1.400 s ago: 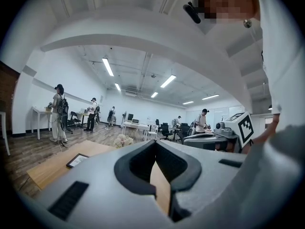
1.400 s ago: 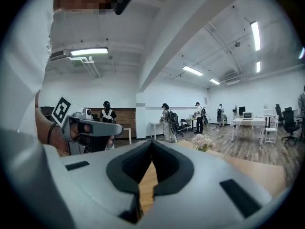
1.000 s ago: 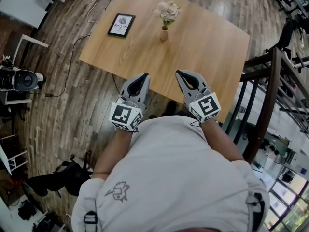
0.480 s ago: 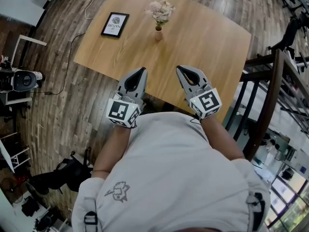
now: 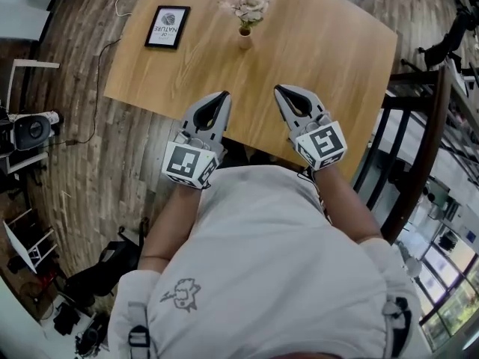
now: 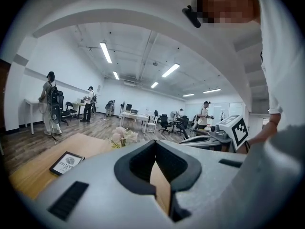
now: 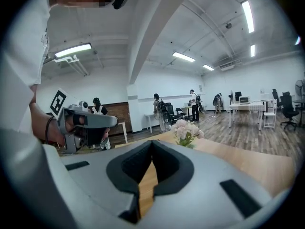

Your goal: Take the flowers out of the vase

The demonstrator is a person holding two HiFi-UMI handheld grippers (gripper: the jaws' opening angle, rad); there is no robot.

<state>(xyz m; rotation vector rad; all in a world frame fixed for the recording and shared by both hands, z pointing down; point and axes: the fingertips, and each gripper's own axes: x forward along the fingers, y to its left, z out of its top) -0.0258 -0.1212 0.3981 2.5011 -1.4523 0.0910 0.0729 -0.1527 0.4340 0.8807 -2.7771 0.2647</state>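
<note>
A bunch of pale pink flowers [image 5: 247, 2] stands upright in a small vase [image 5: 245, 40] on the far part of the wooden table [image 5: 337, 58]. My left gripper [image 5: 222, 96] and right gripper [image 5: 278, 90] hover side by side over the table's near edge, well short of the vase. Both point towards it and both are shut with nothing in them. The left gripper view shows the flowers [image 6: 123, 136] beyond the closed tips of the left gripper [image 6: 155, 143]. In the right gripper view the flowers [image 7: 187, 130] stand ahead and a little right of the right gripper [image 7: 152, 142].
A black-framed picture [image 5: 167, 27] lies on the table left of the vase. A dark metal railing [image 5: 419, 140] runs along the right. Cables and camera gear [image 5: 30, 129] are on the wooden floor at left. Several people, desks and chairs are far across the room.
Both grippers have come forward from short of the table to over its near edge. The vase and flowers sit closer to them than before. Both stayed shut.
</note>
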